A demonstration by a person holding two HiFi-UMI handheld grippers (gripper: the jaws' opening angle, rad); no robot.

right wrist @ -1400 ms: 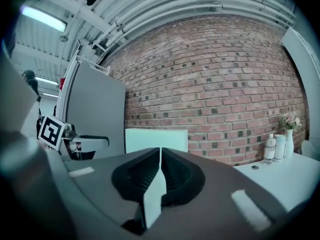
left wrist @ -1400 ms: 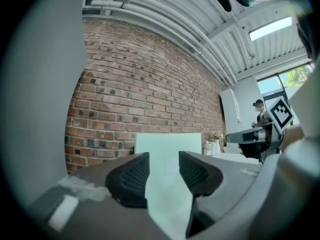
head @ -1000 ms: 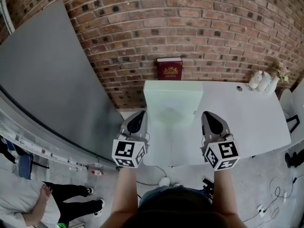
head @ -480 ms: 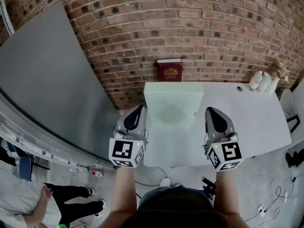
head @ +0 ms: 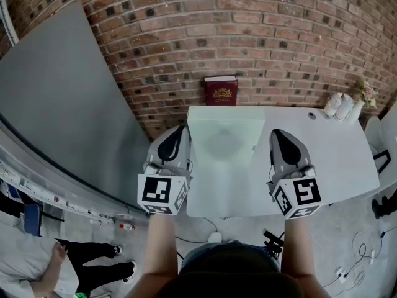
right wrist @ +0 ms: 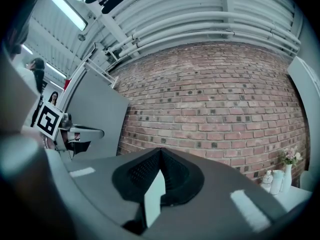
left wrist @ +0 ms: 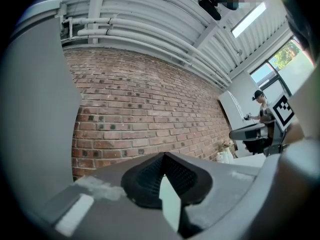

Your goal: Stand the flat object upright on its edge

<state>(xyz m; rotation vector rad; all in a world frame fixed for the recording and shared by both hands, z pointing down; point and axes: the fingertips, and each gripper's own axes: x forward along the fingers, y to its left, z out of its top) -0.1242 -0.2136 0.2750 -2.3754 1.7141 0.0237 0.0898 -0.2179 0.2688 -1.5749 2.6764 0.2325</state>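
Note:
A pale green flat panel (head: 224, 132) lies over the left part of the white table (head: 329, 160), between my two grippers. My left gripper (head: 179, 133) is shut on the panel's left edge. My right gripper (head: 278, 136) is shut on its right side. A thin pale green sliver of the panel (left wrist: 170, 204) shows pinched between the dark pads of the left gripper (left wrist: 166, 181) in the left gripper view. The right gripper view has the same sliver (right wrist: 153, 195) between the pads of the right gripper (right wrist: 160, 176). How far the panel tilts I cannot tell.
A red book (head: 221, 90) stands against the brick wall (head: 260, 36) behind the table. White vases with flowers (head: 345, 106) sit at the table's far right corner. A large grey board (head: 62, 104) leans at the left. A person (head: 43, 259) sits low left; cables lie on the floor.
Both grippers have risen toward the camera, still shut on the panel; their marker cubes look larger and sit further apart. The panel's held sides came up with them.

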